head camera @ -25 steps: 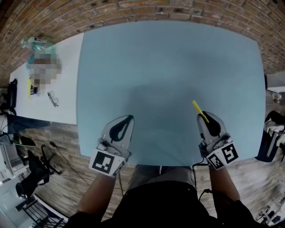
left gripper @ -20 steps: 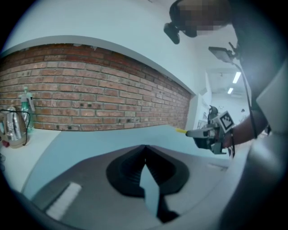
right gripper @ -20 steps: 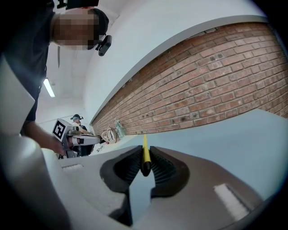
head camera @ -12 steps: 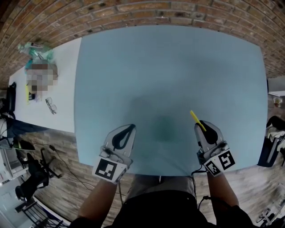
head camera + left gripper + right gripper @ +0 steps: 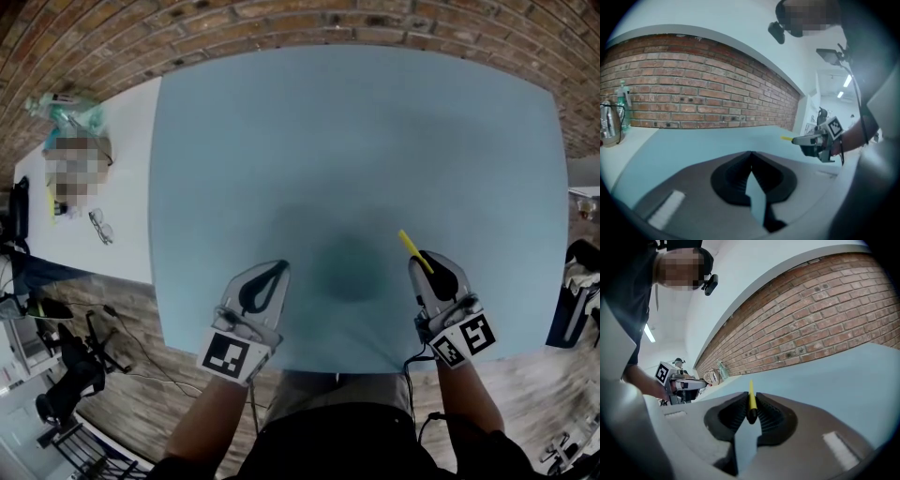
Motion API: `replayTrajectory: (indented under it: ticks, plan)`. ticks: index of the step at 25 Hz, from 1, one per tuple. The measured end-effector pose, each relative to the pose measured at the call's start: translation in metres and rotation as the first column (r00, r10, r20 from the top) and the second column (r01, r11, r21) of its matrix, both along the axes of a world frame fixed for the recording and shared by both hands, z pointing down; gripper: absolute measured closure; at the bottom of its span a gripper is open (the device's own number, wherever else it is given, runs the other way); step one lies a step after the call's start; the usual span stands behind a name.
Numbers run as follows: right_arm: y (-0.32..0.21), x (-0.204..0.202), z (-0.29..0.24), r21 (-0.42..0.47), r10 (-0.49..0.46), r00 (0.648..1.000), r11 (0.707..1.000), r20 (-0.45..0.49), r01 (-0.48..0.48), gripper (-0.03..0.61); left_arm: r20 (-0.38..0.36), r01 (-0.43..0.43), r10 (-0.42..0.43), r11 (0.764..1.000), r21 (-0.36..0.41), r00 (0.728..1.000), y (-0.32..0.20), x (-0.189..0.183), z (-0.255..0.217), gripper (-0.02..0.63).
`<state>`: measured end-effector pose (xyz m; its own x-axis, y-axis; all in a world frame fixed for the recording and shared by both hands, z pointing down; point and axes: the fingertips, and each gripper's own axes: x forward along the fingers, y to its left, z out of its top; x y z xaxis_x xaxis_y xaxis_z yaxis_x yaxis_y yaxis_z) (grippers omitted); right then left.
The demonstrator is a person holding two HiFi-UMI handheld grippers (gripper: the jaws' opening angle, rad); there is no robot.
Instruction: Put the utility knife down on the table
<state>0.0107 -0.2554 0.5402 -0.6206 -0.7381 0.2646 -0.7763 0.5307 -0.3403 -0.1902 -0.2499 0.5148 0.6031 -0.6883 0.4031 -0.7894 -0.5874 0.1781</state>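
Head view shows glasses left of blue table.

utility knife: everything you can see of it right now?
The utility knife is slim and yellow, plastic-looking, with a dark rear end. The right gripper is shut on that end; the yellow length sticks forward past the jaw tips, over the light blue table, apparently not touching it. No blade visible.
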Motion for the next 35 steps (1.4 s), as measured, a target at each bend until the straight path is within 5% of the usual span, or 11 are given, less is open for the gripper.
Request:
replayTrajectory:
  ticks: [35]
  plan:
    - [-0.007, 0.0, 0.061, -0.137, -0.031, 0.998, 0.99, -0.055, 0.023, 0.525, -0.004, 0.065, -0.066, 0.997, -0.051, 0.998, 0.02, -0.002, 0.02, 0.623]
